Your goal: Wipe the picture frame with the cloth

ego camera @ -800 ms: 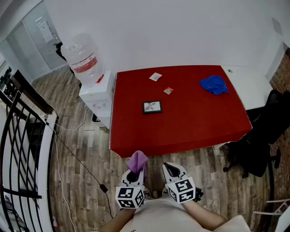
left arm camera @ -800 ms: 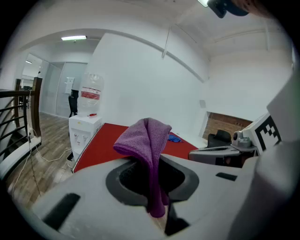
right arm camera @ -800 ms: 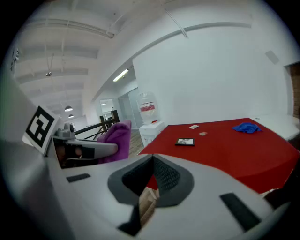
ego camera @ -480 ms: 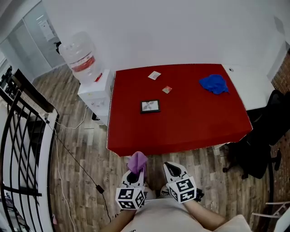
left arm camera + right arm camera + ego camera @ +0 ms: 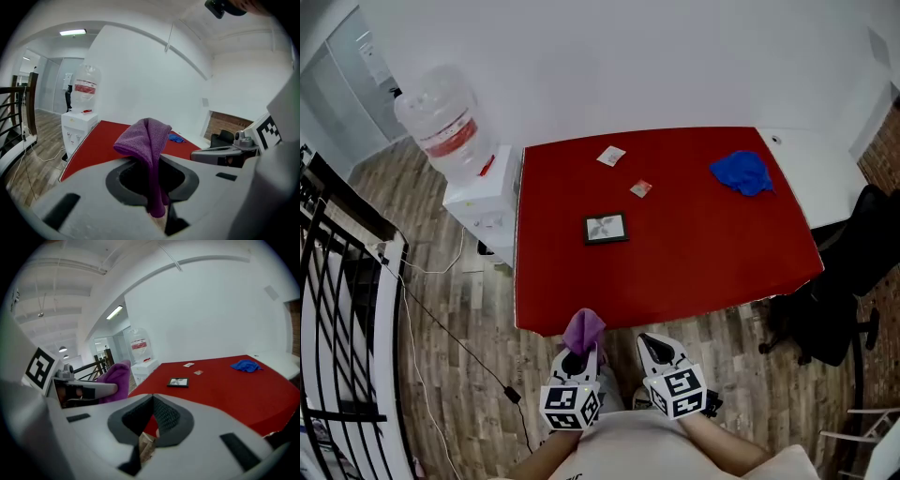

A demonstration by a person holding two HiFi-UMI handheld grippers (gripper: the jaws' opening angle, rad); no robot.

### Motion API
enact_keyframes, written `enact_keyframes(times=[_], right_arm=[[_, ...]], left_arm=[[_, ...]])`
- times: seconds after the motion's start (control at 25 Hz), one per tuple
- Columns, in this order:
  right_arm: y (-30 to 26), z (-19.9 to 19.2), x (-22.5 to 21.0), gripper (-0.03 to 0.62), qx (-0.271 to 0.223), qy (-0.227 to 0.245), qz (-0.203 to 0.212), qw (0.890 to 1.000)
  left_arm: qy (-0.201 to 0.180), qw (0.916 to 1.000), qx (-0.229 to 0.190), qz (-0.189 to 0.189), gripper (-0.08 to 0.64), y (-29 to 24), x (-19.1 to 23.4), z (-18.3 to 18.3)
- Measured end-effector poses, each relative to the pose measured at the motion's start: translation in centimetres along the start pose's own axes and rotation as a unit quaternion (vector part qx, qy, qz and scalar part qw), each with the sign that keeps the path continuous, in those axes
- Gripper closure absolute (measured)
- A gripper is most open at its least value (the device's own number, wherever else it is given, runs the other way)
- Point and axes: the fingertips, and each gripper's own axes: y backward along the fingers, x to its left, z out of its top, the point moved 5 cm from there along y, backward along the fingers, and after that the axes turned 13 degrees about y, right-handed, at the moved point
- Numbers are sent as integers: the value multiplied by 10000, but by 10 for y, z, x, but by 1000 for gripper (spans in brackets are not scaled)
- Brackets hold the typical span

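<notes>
A small black picture frame (image 5: 606, 228) lies flat near the middle of the red table (image 5: 703, 262); it also shows far off in the right gripper view (image 5: 178, 382). My left gripper (image 5: 577, 360) is held low in front of the table's near edge, shut on a purple cloth (image 5: 583, 331) that sticks up from its jaws (image 5: 148, 140). Beside it, my right gripper (image 5: 652, 352) is shut and holds nothing. Both grippers hang over the wooden floor, well short of the frame.
A blue cloth (image 5: 742, 173) lies at the table's far right, and two small packets (image 5: 610, 156) sit at its far side. A water dispenser (image 5: 464, 178) stands left of the table. A white desk (image 5: 811, 178) and a black chair (image 5: 848, 300) are to the right; black railing (image 5: 337, 309) is at left.
The view has shifted slightly: the table and dispenser have slid left and a little up in the head view. Both grippers keep their places, the left still holding the cloth.
</notes>
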Motion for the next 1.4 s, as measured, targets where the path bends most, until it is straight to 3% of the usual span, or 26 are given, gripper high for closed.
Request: enact_keyframes(times=[0.36,0.64,1.4], right_arm=[[-90,64,-22,589,-100,-33,-465,9989],[-122,83,-33,589,-63,-124,-709,9974],[-177,116,-89,589,-52,164,-126,9998]], left_arm=[[-306,9985,58,-457,503,-67,53,82],[-231,9982,100,-553,503,-96,81,108],[5,10000,23,-61,503,-151,80,134]])
